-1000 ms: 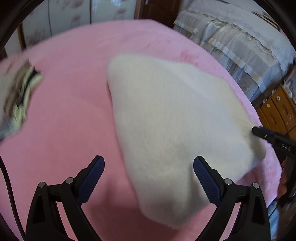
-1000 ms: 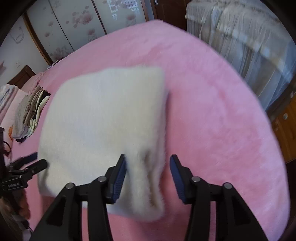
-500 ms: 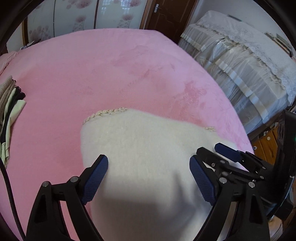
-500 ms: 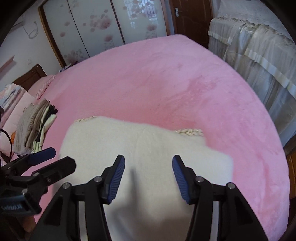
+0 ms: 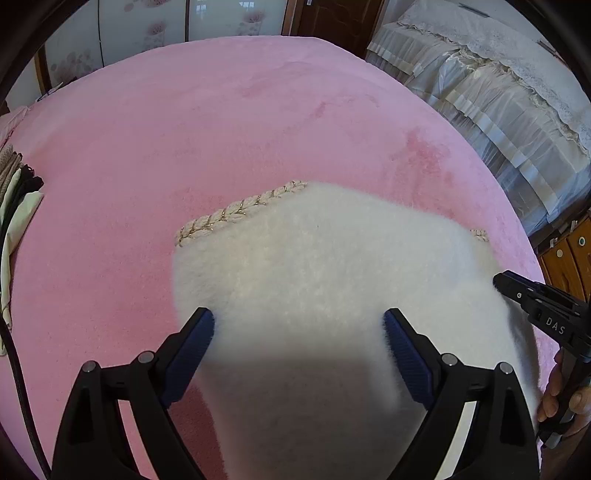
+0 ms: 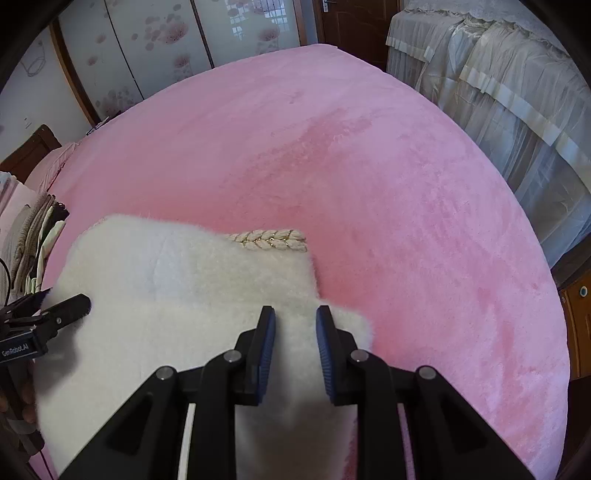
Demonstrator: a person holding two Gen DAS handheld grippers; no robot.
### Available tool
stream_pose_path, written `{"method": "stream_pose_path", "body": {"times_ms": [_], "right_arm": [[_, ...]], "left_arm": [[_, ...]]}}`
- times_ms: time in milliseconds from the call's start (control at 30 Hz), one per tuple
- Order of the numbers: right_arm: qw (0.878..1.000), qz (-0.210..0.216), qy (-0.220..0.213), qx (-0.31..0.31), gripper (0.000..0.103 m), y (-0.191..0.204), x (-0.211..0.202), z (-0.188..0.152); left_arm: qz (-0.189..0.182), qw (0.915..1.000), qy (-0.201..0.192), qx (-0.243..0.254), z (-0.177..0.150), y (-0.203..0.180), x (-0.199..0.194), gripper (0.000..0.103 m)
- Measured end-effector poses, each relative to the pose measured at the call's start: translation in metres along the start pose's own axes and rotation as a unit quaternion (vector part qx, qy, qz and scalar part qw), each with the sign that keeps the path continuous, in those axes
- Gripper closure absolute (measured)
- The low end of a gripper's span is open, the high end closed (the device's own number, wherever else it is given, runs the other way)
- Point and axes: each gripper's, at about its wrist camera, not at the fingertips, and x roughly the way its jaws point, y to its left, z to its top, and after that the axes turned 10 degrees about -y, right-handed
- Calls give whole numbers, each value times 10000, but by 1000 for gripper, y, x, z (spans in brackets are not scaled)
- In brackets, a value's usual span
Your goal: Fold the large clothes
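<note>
White fluffy garment [image 5: 332, 295] lies just ahead-below both tools, braided edge [image 5: 240, 214] farthest; left gripper [image 5: 299, 332] spread wide, right gripper [image 6: 295, 332] half-closed, clamping nothing visible.

A home bedroom. Wide bed [image 6: 369, 155] under a pink plush cover, second bed with cream ruffled valance [image 6: 498, 74] at 2 o'clock, sliding wardrobe doors with pink flower prints [image 6: 166, 40] at 11 o'clock, dark wooden door [image 6: 354, 29] at 12, stacked folded clothes [image 6: 37, 236] at 9.
</note>
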Motion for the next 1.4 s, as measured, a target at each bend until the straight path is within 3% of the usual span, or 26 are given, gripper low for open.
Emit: {"method": "stream_pose_path", "body": {"times_ms": [167,400,667,767,867,1200,1400], "right_arm": [[10000,-9,-25,15,78,6,-13,6],[9978,378,-291,468,60,-10,-66,9],[9936,757,-601,589,59,-16,-142,1],[9934,758,-655,559,39,-15,-162,-4],[9936,772,-688,451,35,-12,-179,-7],[9928,875,-717,392,33,-13,-207,-17],[9928,958,-595,415,23,-15,-203,-26]], "left_arm": [[44,9999,-39,-91,-3,4,-15,11],[25,9994,-100,-344,0,12,-57,11],[-15,10000,-32,-78,-5,1,-116,11],[-70,9999,-91,-13,-10,-4,-139,11],[-188,9995,-265,62,-15,-10,-162,11],[-342,9983,-422,192,-27,-28,-209,11],[-487,9985,-256,-70,-41,-25,-208,8]]}}
